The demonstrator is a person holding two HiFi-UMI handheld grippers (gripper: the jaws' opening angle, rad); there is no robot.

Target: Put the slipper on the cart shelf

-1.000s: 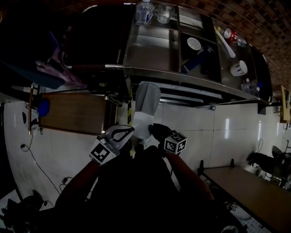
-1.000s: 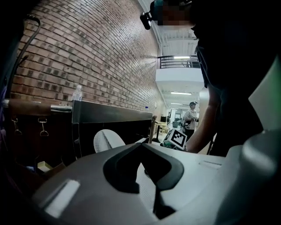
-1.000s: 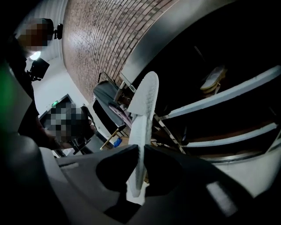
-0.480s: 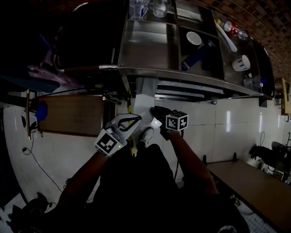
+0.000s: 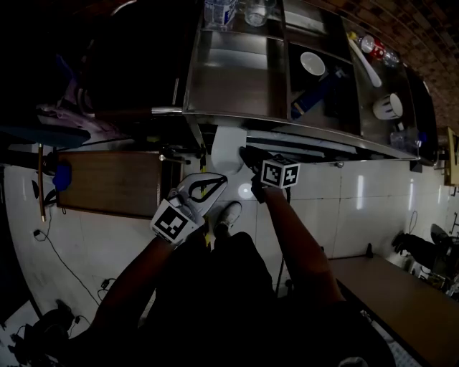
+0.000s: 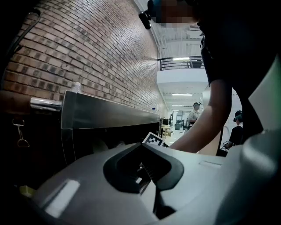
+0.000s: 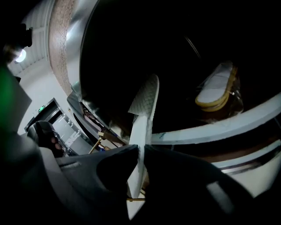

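A pale grey slipper (image 5: 228, 145) is pinched at its heel end in my right gripper (image 5: 248, 155), which is shut on it. Its front end is hidden under the top edge of the steel cart (image 5: 237, 79). In the right gripper view the slipper (image 7: 143, 112) stands edge-on between the dark jaws of the right gripper (image 7: 140, 151) and reaches over the pale rim of a lower shelf (image 7: 232, 125) into the dark space. My left gripper (image 5: 212, 183) sits just left of the slipper, shut and holding nothing; in its own view the left gripper (image 6: 145, 169) shows only grey jaws.
A second slipper-like thing with a tan sole (image 7: 216, 91) lies deeper on the shelf. The cart top carries bottles (image 5: 219, 11), a bowl (image 5: 313, 63) and a mug (image 5: 387, 106). A wooden table (image 5: 107, 179) stands left and a bench (image 5: 387, 287) lower right. My shoe (image 5: 229, 213) is below.
Both grippers have moved toward the cart. The slipper has gone forward with the right gripper, and its front half has slid out of sight under the cart's top edge.
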